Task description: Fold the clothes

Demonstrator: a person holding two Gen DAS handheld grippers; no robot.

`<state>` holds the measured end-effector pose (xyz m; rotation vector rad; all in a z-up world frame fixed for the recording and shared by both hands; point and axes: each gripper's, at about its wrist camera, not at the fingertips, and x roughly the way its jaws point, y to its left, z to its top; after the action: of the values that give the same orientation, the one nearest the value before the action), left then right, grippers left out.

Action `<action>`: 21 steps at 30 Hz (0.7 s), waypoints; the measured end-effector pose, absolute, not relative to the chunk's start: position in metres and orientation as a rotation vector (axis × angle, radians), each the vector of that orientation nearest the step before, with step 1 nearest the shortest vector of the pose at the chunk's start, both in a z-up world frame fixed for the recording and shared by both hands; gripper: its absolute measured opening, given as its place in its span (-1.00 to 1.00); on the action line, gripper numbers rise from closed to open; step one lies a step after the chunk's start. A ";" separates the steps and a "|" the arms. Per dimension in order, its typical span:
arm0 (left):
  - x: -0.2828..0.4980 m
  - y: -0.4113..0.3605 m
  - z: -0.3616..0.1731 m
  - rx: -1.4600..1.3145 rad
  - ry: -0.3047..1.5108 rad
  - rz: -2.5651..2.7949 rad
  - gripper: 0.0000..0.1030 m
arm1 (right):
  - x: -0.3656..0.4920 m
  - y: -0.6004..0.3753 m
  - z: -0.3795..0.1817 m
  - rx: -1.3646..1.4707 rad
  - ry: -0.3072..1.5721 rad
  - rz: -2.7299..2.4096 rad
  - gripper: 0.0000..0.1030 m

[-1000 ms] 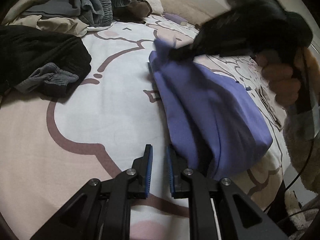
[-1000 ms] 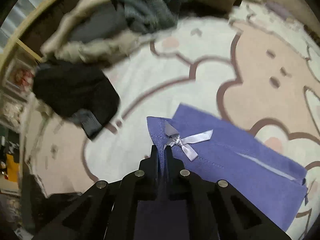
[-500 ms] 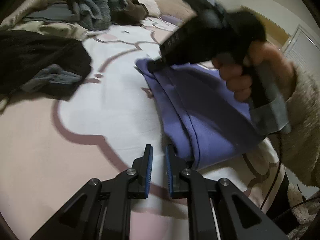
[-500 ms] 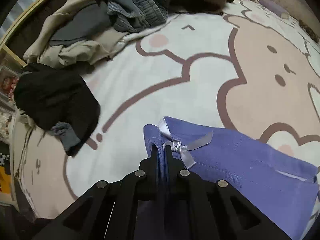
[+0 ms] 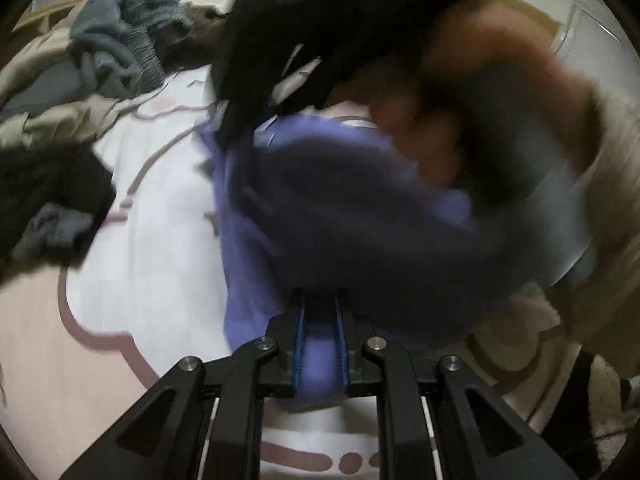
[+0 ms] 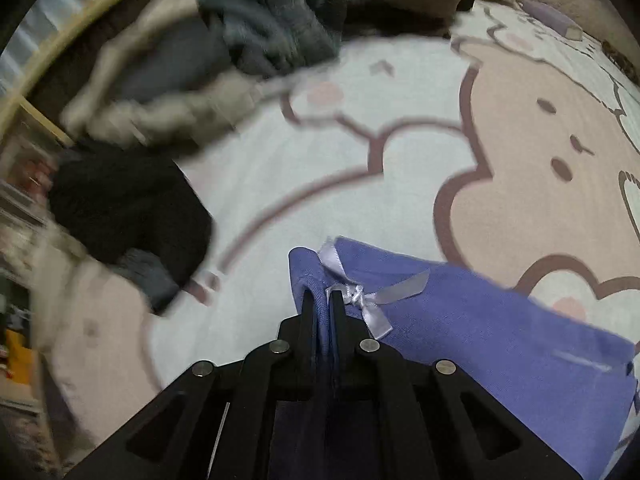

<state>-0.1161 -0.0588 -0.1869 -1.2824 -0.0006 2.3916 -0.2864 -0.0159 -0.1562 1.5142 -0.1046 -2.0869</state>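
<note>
Purple garment (image 6: pixel 460 332) on the cartoon-print bedsheet (image 6: pixel 360 168), pinched at its bowed edge by the right gripper (image 6: pixel 322 304), near end between the left gripper (image 5: pixel 320 316) pads; mid-fold, likely next: carrying edge over to meet.

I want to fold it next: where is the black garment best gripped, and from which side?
Probably at the near edge of the black garment, coming from the open white sheet side. It lies bunched, with a grey piece at that edge and a clothes pile behind it. Both claws now hold the purple garment.
</note>
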 end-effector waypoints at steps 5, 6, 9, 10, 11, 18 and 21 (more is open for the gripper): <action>-0.115 -0.071 -0.190 -1.299 -0.081 2.398 -0.73 | -0.276 0.051 -0.101 1.275 -0.137 -2.358 0.28; -0.116 -0.073 -0.191 -1.301 -0.098 2.398 -0.73 | -0.270 0.064 -0.092 1.226 -0.162 -2.382 0.28; -0.117 -0.076 -0.193 -1.300 -0.130 2.406 -0.73 | -0.241 0.077 -0.089 1.184 -0.133 -2.338 0.07; -0.117 -0.076 -0.194 -1.299 -0.139 2.409 -0.73 | -0.228 0.071 -0.096 1.183 -0.074 -2.312 -0.08; -0.115 -0.077 -0.195 -1.299 -0.154 2.411 -0.73 | -0.216 0.063 -0.103 1.185 -0.015 -2.286 -0.21; -0.113 -0.086 -0.201 -1.320 -0.232 2.406 -0.81 | -0.174 0.012 -0.184 1.186 0.365 -2.129 -0.49; -0.112 -0.090 -0.203 -1.322 -0.259 2.393 -0.83 | -0.210 0.052 -0.189 1.250 0.186 -2.238 -0.85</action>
<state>-0.1121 -0.0905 -0.2032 -1.3223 -0.2594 2.3935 -0.2100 0.0520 -0.1895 1.2500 0.1862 -2.2382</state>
